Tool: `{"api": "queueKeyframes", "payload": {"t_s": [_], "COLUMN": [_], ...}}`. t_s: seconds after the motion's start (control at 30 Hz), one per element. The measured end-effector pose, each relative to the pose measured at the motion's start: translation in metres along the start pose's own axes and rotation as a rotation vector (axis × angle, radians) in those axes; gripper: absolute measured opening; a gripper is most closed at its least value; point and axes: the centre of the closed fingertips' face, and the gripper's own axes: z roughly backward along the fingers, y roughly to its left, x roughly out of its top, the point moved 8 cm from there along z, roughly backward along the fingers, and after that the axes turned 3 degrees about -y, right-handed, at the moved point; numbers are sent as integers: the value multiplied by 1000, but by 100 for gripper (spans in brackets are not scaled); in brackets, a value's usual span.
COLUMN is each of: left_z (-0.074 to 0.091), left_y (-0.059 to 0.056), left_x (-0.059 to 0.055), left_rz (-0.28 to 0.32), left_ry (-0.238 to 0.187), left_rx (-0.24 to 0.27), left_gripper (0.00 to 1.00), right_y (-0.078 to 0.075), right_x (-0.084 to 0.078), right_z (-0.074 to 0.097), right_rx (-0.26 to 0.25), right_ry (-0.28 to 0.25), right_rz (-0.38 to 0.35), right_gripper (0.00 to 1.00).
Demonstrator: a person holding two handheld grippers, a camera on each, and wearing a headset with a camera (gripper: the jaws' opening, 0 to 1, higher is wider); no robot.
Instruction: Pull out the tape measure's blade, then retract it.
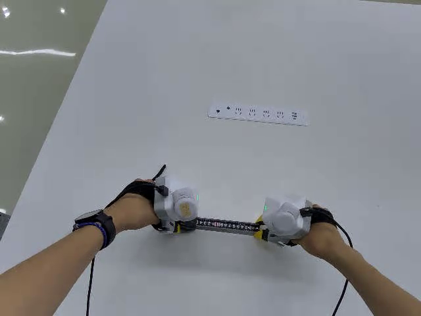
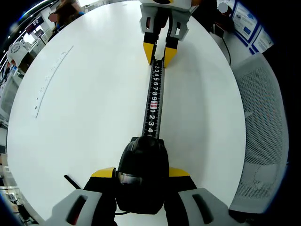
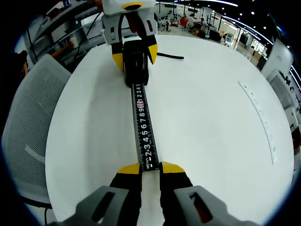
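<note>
Blade [image 2: 154, 99] is out a short way over the desk [image 1: 263, 52], left gripper [image 2: 141, 172] jaws clamped on the tape measure case [image 2: 142, 157], right gripper [image 3: 150, 167] jaws apparently pinching the blade's tip; retraction is not yet done.

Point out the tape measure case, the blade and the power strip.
tape measure case [image 2: 142, 169]: left gripper view, top of black housing.
blade [image 3: 144, 129]: right gripper view, middle of numbered strip.
power strip [image 1: 258, 114]: head view, centre of its top.
</note>
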Motion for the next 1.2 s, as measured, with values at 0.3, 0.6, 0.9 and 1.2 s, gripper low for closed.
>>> {"api": "queueKeyframes", "payload": {"t_s": [0.3, 0.6, 0.9, 1.2], "left_z": [0, -1, -1, -1], "left_y": [0, 0, 0, 1], "left_x": [0, 0, 0, 0], "left_rz": [-2, 0, 0, -1], "left_ry": [4, 6, 8, 12], "left_rx": [-1, -4, -5, -5], "left_gripper": [36, 36, 36, 36], "right_y": [-1, -1, -3, -4], "right_x": [-5, -8, -12, -15], "right_z": [3, 5, 8, 10], "right_rx": [-1, -1, -4, -5], "right_ry": [4, 5, 10, 16], "right_rz": [0, -1, -2, -8], "right_gripper": [12, 12, 12, 12]}}
